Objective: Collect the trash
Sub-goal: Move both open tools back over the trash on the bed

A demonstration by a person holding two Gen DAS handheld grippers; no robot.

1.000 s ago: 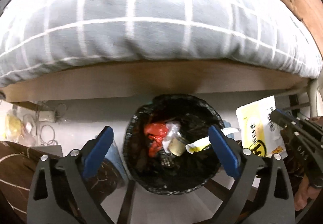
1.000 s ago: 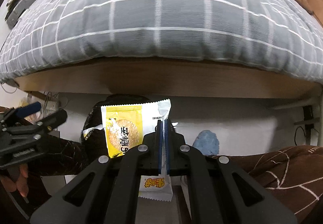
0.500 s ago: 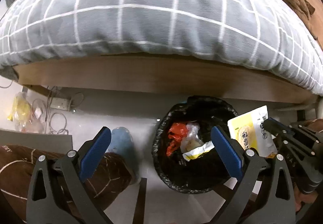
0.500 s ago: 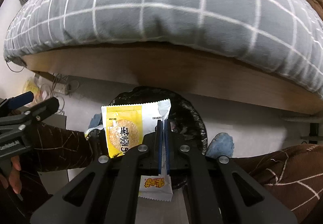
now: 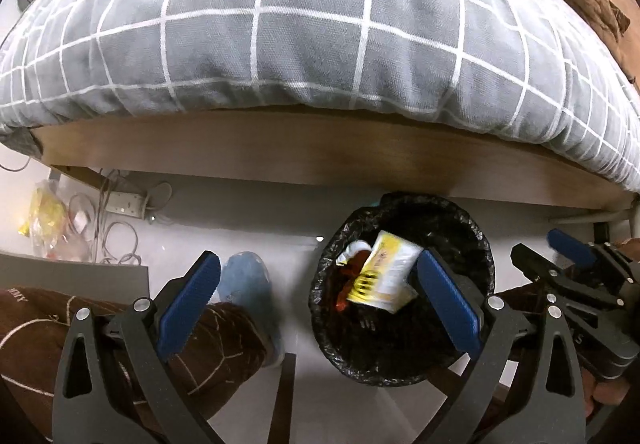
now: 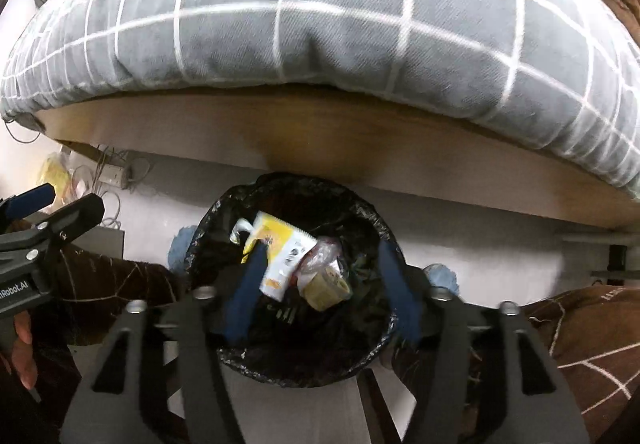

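Observation:
A black-lined trash bin (image 5: 476, 244) stands on the floor under the bed edge; it also shows in the right wrist view (image 6: 360, 216). A yellow and white snack wrapper (image 5: 384, 268) lies loose inside it on other trash, also seen in the right wrist view (image 6: 282, 248). My right gripper (image 6: 320, 284) is open and empty directly above the bin. My left gripper (image 5: 316, 300) is open and empty, above the floor just left of the bin. The right gripper also appears at the right edge of the left wrist view (image 5: 560, 264).
A grey checked duvet (image 5: 320, 24) overhangs a wooden bed frame (image 5: 320, 156). A power strip with cables (image 5: 124, 204) and a yellow bag (image 5: 44, 216) lie on the floor at left. The person's brown-clad legs and blue slippers (image 5: 248, 276) flank the bin.
My right gripper has opened and let go of the snack wrapper, which has dropped into the bin. Both grippers have moved, the right one over the bin.

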